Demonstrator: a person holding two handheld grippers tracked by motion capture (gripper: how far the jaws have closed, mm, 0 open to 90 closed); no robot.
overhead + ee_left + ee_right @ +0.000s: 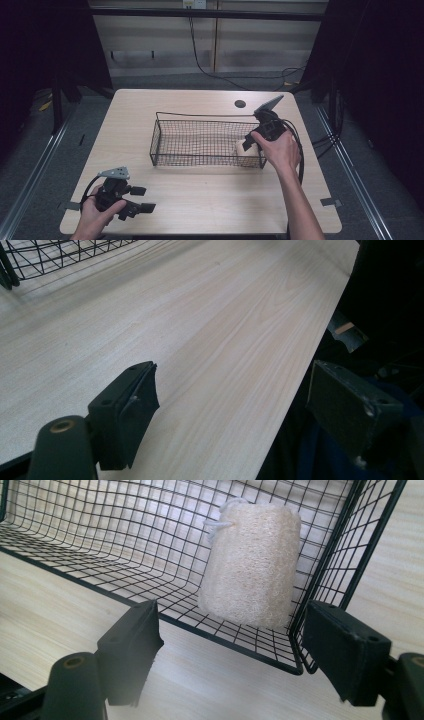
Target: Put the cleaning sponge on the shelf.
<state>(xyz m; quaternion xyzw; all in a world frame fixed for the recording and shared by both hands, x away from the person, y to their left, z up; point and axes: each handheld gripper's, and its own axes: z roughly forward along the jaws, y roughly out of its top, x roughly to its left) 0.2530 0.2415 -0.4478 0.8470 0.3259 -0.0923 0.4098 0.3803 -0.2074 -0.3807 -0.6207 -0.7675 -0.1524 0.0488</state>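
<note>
The loofah sponge (248, 565) sits inside the black wire basket (200, 142), tucked into the corner at about 4 o'clock of the basket as the high view shows it, leaning against the end wall with its white hanging loop on top. In the right gripper view it rests on the mesh floor, apart from both jaws, so it appears to be lying free rather than held.

The right gripper (230, 650) hovers just outside that corner, at about 3 o'clock on the desk (210, 205), its jaws apart with nothing between them but the basket's near rim. That spacing suits either a fresh release or a coming reach over the rim; the pictures alone do not settle which.

The left gripper (141, 198) waits at about 7 o'clock on the desk, well apart from the basket. Its jaws stand wide and empty, one over the wood and one past the desk's edge, likely parked there so it stays out of the working hand's way.
</note>
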